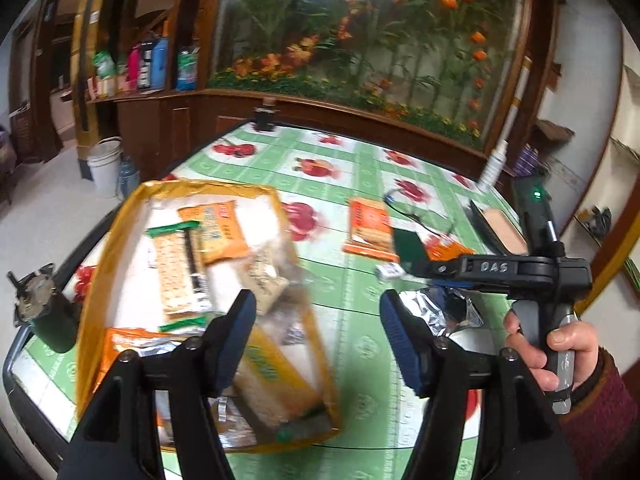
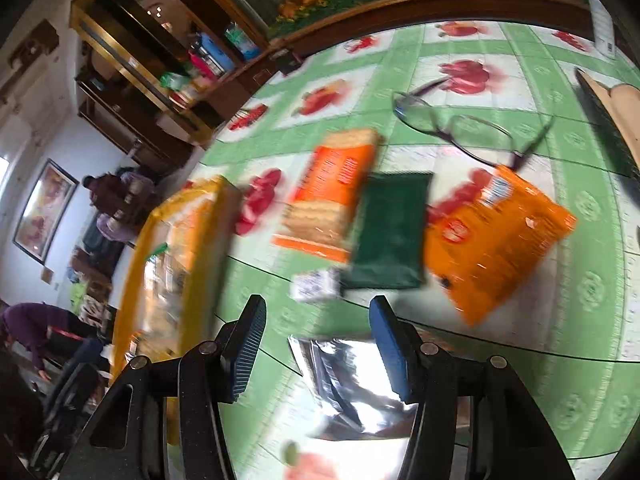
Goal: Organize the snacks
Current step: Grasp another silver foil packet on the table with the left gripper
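A yellow box holds several wrapped cracker packets. My left gripper hangs open over its near right corner, with nothing pressed between the pads. On the cloth to the right lie an orange cracker packet, a dark green packet, an orange bag, a small white packet and a silver foil packet. My right gripper is open above the foil packet and does not grip it.
The table has a green cloth with fruit prints. Eyeglasses lie beyond the packets and a flat board sits at the right edge. A dark green cup stands by the left edge, a white bucket on the floor.
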The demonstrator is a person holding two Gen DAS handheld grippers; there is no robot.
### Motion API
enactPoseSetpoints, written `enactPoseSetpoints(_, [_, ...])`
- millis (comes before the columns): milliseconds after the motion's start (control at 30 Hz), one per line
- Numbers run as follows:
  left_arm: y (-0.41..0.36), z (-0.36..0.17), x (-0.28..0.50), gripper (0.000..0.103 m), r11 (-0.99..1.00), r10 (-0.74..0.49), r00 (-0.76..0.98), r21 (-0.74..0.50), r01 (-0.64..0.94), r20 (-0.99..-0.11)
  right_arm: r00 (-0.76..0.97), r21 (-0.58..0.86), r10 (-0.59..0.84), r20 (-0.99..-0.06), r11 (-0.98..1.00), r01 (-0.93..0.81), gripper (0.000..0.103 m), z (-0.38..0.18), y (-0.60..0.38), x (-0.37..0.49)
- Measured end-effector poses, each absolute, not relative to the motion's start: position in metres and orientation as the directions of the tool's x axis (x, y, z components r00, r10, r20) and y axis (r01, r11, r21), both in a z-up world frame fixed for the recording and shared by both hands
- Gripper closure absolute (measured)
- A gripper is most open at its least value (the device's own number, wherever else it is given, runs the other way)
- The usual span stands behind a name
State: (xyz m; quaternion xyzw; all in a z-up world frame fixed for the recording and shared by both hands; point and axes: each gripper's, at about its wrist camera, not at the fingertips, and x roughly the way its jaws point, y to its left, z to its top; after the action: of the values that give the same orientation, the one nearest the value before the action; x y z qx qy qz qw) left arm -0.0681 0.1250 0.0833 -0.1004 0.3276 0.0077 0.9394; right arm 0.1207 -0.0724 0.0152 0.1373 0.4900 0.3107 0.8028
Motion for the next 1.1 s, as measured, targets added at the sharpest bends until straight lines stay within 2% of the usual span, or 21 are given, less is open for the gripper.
enactPoseSetpoints(100, [0.110, 0.079, -0.062, 0.035, 0.983, -0.089, 0.771, -0.179, -0.033, -0.630, 0.256, 0.507, 0.624, -0.739, 0.764, -0.398, 0.045, 0.009, -0.072, 0.108])
enactPoseSetpoints(200, [0.092, 0.074, -0.058, 0.033, 0.983, -0.144, 0.751, -0.179, 0.034, -0.644, 0.181, 0.562, 0.669, -0.721, 0.717, -0.413, 0.045, 0.011, -0.080, 0.091])
enactPoseSetpoints(367, [0.047, 0.062, -0.045, 0.021, 0.960, -0.280, 0.690, -0.176, 0.219, -0.667, 0.317, 0.575, 0.690, -0.650, 0.720, -0.388, 0.042, 0.043, -0.141, 0.073])
enactPoseSetpoints(500, [0.004, 0.047, -0.038, 0.018, 0.921, -0.332, 0.626, -0.100, 0.376, -0.705, 0.414, 0.576, 0.659, -0.628, 0.752, -0.321, 0.040, 0.045, -0.195, 0.065])
enactPoseSetpoints(667, [-0.030, 0.027, -0.035, 0.018, 0.885, -0.259, 0.603, 0.063, 0.460, -0.755, 0.451, 0.592, 0.628, -0.634, 0.770, -0.238, 0.040, 0.023, -0.249, 0.053])
enactPoseSetpoints(800, [-0.037, 0.019, -0.034, 0.018, 0.863, -0.224, 0.601, 0.130, 0.488, -0.767, 0.448, 0.630, 0.636, -0.628, 0.754, -0.188, 0.040, 0.013, -0.272, 0.052])
enactPoseSetpoints(1100, [-0.037, 0.008, -0.008, 0.016, 0.853, -0.261, 0.569, 0.090, 0.514, -0.780, 0.415, 0.605, 0.638, -0.648, 0.763, -0.228, 0.040, 0.010, -0.270, 0.042])
